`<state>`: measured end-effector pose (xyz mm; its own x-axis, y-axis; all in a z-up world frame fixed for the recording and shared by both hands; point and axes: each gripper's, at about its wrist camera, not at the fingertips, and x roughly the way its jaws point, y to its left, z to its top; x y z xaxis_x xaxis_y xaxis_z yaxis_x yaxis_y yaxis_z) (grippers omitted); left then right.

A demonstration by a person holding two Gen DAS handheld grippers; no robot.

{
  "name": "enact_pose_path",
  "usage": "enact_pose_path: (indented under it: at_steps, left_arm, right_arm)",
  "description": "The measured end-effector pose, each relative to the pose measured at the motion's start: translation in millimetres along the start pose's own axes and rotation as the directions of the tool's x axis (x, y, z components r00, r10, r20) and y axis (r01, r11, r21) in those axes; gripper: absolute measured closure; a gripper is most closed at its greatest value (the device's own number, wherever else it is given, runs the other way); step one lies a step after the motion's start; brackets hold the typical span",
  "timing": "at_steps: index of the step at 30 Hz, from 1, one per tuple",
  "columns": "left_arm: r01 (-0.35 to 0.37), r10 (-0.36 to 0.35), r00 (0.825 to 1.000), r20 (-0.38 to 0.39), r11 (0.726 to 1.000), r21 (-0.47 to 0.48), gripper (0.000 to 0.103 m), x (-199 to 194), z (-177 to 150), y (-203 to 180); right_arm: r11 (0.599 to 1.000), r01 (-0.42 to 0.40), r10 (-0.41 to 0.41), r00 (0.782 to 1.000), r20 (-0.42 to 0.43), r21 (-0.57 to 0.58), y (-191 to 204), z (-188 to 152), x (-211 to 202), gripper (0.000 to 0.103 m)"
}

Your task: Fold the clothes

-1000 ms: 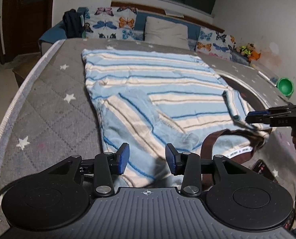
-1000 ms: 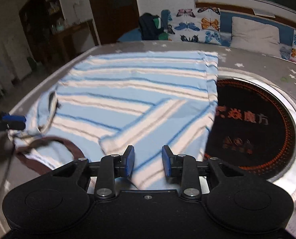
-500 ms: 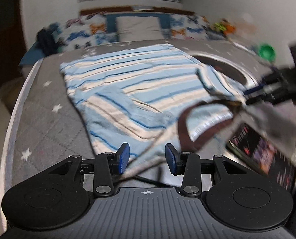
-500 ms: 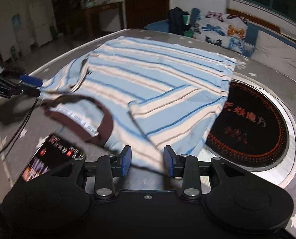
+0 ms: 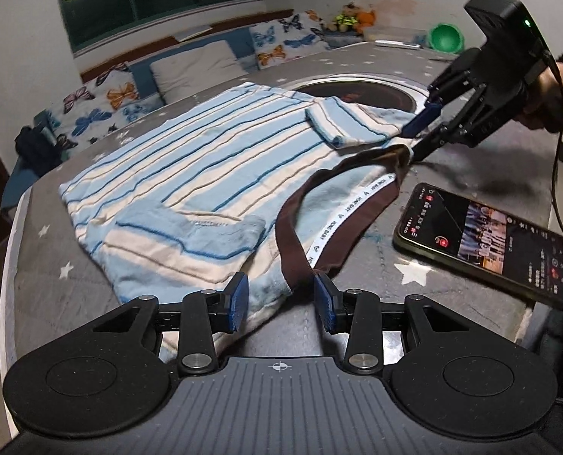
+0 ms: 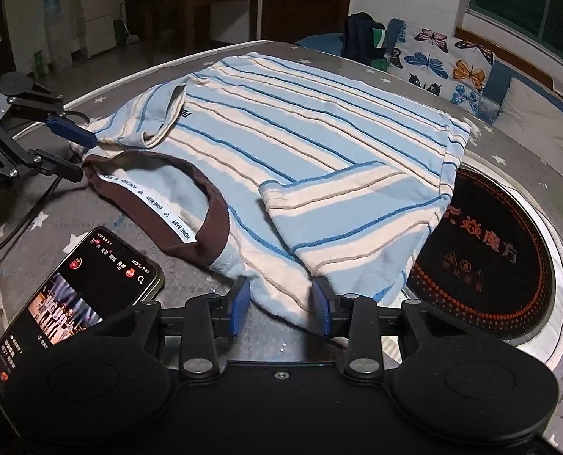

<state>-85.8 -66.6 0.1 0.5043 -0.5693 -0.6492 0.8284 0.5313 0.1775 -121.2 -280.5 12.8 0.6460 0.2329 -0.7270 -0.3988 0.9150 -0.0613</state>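
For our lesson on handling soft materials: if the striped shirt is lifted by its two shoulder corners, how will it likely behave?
The shirt will probably hang limp: its folded-in sleeves already lie slack with soft creases. The sleeves may flop open, since nothing pins them. It looks like thin, light knit, so it should likely drag easily over the quilted cover.

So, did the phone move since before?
No. The phone still lies with its far corner beside the same white star printed on the grey table cover.
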Motion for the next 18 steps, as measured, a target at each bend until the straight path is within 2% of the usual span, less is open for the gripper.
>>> enact_pose_path:
  at_steps: [3, 7, 14, 15, 18]
  left_arm:
    - [0.001, -0.001, 1.0, 0.007, 1.0, 0.015, 0.083, -1, -1, -2]
    - [-0.023, 0.023, 1.0, 0.018, 1.0, -0.002, 0.091, 0, -2, -1]
    - [-0.077, 0.083, 0.994, 0.068, 0.993, -0.084, 0.093, -4, 11, 15]
    - [-0.085, 0.092, 0.993, 0.072, 0.992, -0.097, 0.093, -3, 14, 18]
    - [-0.098, 0.11, 0.99, 0.083, 0.986, -0.136, 0.093, -1, 20, 26]
  right_arm:
    - [1.0, -0.007, 0.007, 1.0, 0.004, -0.017, 2, 0, -2, 0.064]
    - [0.999, -0.019, 0.019, 1.0, -0.002, -0.041, 5, 0, -1, 0.064]
    - [0.993, -0.006, 0.005, 1.0, -0.003, -0.117, 16, 3, 1, 0.064]
    - [0.992, -0.002, 0.001, 1.0, -0.004, -0.128, 17, 4, 2, 0.066]
    - [0.989, 0.013, -0.013, 1.0, -0.002, -0.145, 19, 7, 3, 0.084]
